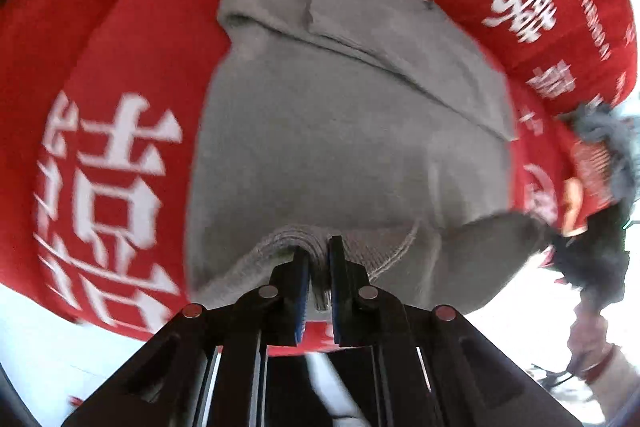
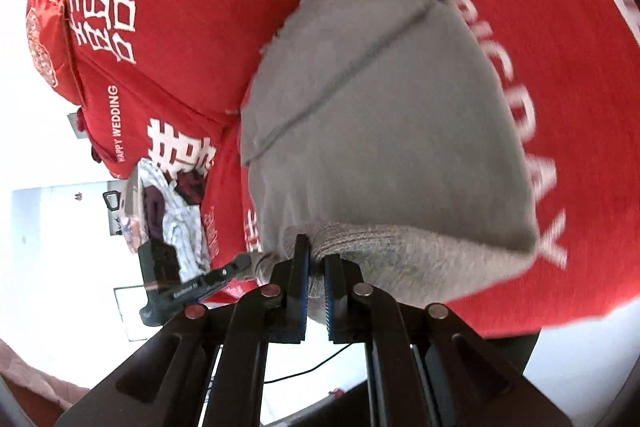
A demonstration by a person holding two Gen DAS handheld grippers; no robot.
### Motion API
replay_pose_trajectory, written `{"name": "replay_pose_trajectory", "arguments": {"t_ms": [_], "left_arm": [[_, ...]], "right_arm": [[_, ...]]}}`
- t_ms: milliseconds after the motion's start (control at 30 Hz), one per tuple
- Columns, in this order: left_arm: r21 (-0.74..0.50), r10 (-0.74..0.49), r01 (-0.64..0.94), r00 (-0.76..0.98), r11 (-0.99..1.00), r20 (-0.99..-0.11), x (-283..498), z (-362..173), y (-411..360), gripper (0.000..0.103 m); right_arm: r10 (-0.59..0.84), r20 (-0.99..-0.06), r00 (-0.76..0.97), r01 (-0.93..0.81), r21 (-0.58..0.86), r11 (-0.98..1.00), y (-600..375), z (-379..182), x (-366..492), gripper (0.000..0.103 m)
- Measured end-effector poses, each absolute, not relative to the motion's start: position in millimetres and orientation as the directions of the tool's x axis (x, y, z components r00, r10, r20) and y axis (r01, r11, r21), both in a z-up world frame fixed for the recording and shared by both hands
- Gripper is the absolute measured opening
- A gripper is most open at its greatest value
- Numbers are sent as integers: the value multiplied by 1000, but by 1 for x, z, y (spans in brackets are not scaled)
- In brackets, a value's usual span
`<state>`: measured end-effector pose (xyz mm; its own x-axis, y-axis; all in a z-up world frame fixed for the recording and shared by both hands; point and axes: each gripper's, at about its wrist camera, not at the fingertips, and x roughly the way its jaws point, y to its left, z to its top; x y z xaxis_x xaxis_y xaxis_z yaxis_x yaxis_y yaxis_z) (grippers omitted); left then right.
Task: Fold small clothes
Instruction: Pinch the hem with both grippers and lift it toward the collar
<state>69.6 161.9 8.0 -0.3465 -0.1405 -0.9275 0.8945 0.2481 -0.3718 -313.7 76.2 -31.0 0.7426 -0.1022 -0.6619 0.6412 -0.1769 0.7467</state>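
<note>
One grey garment [image 1: 344, 131] lies spread on a red cover [image 1: 132, 39] printed with white characters, and it is the thing everything else is placed by. Two grippers have hold of it, both at its ribbed hem [image 1: 352, 247] on the near edge. The left gripper [image 1: 319, 251] has its jaws nearly closed, pinching a fold of that hem between the blue pads. The right gripper [image 2: 316, 253] is likewise closed down on a bunched bit of the hem [image 2: 360, 239], which is lifted off the cover here.

From the right wrist view, the other gripper [image 2: 224, 273] shows to the left of the garment, gripping the same edge. Further left of the garment lies one heap of other clothes [image 2: 176, 215] (white and dark pieces, too jumbled to count). A red cushion [image 2: 46, 39] sits at the far left corner. Beyond the cover the room is pale and overexposed, with a white floor [image 2: 60, 267].
</note>
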Motion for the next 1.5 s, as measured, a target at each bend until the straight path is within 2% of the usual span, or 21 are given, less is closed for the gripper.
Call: {"name": "replay_pose_trajectory", "arguments": {"t_ms": [67,133,167,233,367,467,500,533,567,600,800,833,867,900,933,967,1000,1033,1133,1300,1500], "left_arm": [[-315,-107,921,-298,229,-949,74,3,156,23],[-254,-115,942,-233,218,-966,71,1,152,74],[-220,-136,952,-195,211,-971,69,5,149,79],[-212,-158,959,-184,187,-970,68,9,143,79],[-201,-132,972,-185,124,-974,62,0,130,79],[-200,-80,978,-195,55,-978,47,-17,113,79],[-197,-64,980,-195,35,-979,44,-24,109,79],[-194,-53,981,-193,25,-980,40,-28,106,79],[-187,-43,982,-186,14,-982,38,-33,104,79],[-181,-34,984,-180,8,-983,36,-38,103,79],[-163,-29,987,-163,6,-986,29,-46,96,79],[-162,-33,987,-162,3,-986,29,-45,97,76],[-161,-37,987,-161,1,-986,28,-45,97,69],[-151,-44,989,-151,-3,-988,27,-44,97,55],[-154,-54,988,-155,-6,-986,26,-42,98,39],[-169,-64,986,-169,-5,-983,26,-39,100,26],[-194,-67,981,-194,-3,-979,26,-38,101,12],[-207,-73,978,-207,3,-976,27,-35,102,12],[-218,-106,976,-217,-3,-970,26,-25,107,12],[-256,-205,966,-247,21,-947,41,15,121,12],[-278,-349,961,-257,10,-901,51,71,103,12]], "right_arm": [[-100,-679,727,656,730,-192,59,-39,-325,7],[-83,-698,711,673,710,-207,47,-51,-322,7],[-72,-707,704,683,701,-208,43,-56,-324,7],[-44,-735,677,715,670,-199,33,-65,-322,7],[1,-777,629,759,615,-215,27,-82,-326,7],[34,-812,583,801,567,-193,26,-82,-324,15],[29,-840,543,833,533,-149,27,-75,-321,23],[21,-855,518,851,512,-116,27,-69,-322,47],[9,-871,491,869,489,-82,27,-63,-321,64],[-7,-892,452,891,453,-28,28,-56,-319,65],[-15,-960,280,944,272,188,24,-56,-303,65],[-17,-965,263,942,252,220,22,-59,-297,65],[-20,-968,252,939,240,245,20,-62,-291,65],[-18,-973,231,935,217,279,18,-67,-284,65],[-12,-977,211,932,198,304,18,-71,-278,59],[-19,-985,169,928,153,340,20,-73,-270,43],[-41,-989,143,919,118,376,24,-71,-265,33],[-55,-990,129,910,97,403,27,-68,-260,8],[-131,-989,73,896,7,445,41,-52,-250,7],[-217,-972,88,932,3,363,49,-12,-261,7],[-341,-938,65,954,-42,296,49,37,-259,7]]}}
